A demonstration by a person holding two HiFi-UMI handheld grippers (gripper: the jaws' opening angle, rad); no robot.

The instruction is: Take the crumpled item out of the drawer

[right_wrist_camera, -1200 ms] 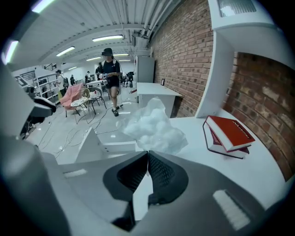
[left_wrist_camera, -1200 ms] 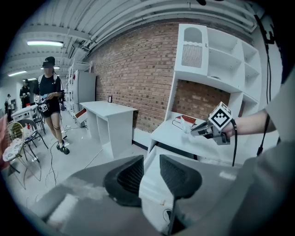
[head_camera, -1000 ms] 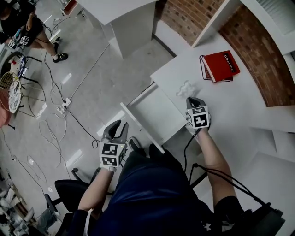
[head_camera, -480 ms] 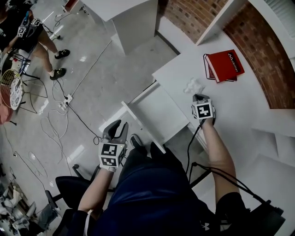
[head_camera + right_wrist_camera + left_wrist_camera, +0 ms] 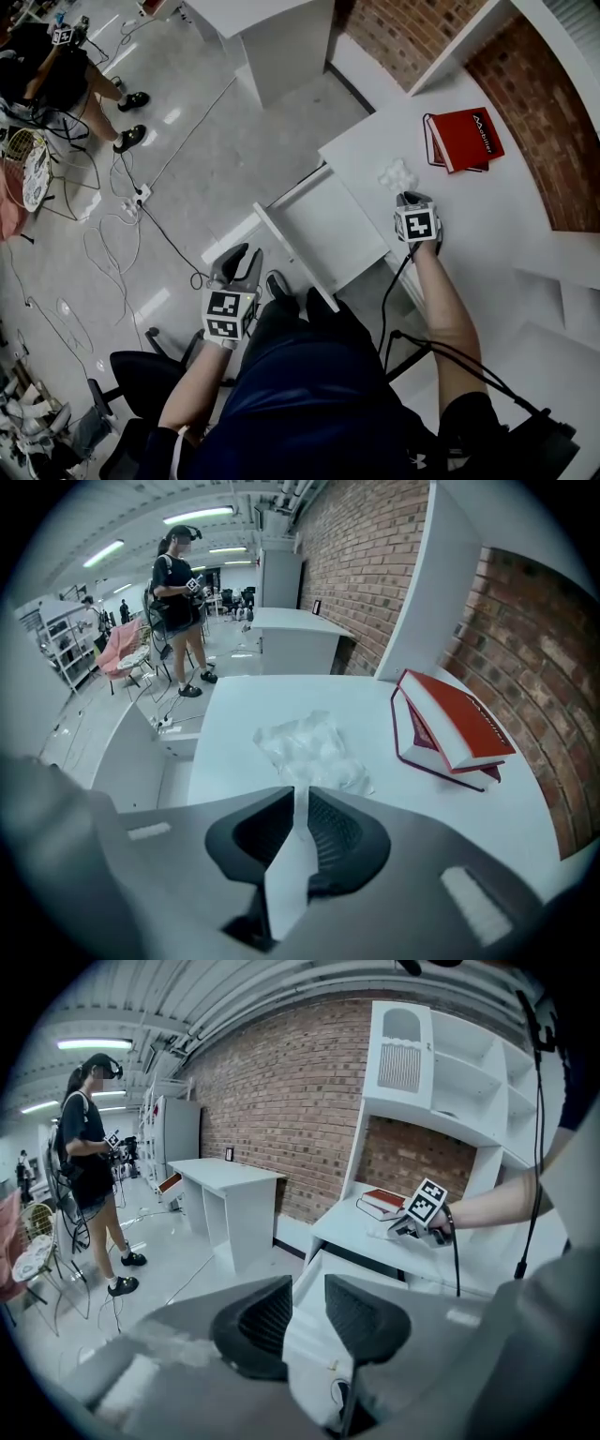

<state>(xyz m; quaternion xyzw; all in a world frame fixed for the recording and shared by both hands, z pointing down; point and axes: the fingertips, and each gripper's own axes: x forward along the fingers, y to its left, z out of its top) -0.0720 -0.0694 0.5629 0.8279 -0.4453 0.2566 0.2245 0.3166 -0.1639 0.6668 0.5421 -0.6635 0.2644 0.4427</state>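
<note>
Right gripper view: the right tool (image 5: 300, 803) is opening its jaws, with nothing between them. The crumpled item (image 5: 309, 750) lies just ahead on the desk (image 5: 234, 705), near the drawer-side edge. The left tool (image 5: 307, 1290) is spread and empty.

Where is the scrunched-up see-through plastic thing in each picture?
Head view: the crumpled clear plastic wrapper lies upper right on the white desk top, left of the red book.
Left gripper view: right of centre, only a faint pale patch on the desk, just below the book.
Right gripper view: centre of the picture, on the desk, left of the book.
Shared landmark: the red book.
</note>
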